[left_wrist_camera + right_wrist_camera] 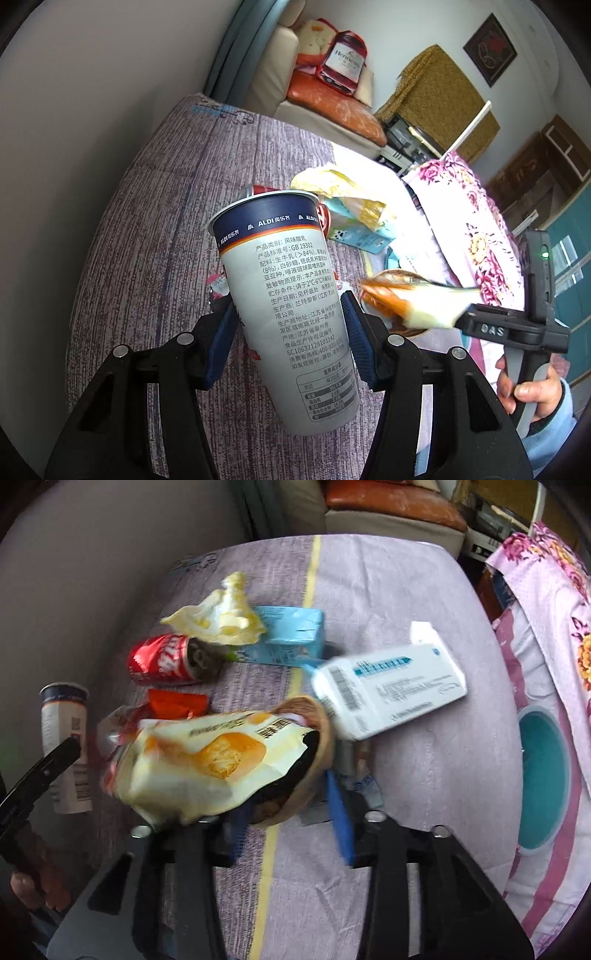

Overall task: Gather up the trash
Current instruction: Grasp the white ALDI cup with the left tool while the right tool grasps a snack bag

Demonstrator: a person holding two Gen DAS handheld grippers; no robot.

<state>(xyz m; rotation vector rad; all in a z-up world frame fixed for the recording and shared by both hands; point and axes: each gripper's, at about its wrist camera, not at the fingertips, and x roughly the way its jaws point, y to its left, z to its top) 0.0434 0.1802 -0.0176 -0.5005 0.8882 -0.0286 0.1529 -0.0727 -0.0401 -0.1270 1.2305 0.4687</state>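
On the purple striped bedspread (406, 602), the person is working through the gathering step, with litter lying in a heap around the crushed red drink can (166, 661). Beside the can, toward the spread's middle, a pale blue carton (291, 635) is lying under a crumpled yellow paper wrapper (221, 616); just past the carton a white printed medicine box (391, 690) is blurring, apparently airborne or tipping. Nearer the camera than the can, the right gripper (291, 827) is holding a yellow bread bag (207, 760) and a brown paper piece between its blue pads, though blur is leaving the grip uncertain. Left of the can, the left gripper (288, 332) is clamping the tall white yogurt cup with a navy rim (284, 295), lifted clear. Next, I judge, the bag is needing a receptacle; none is showing.
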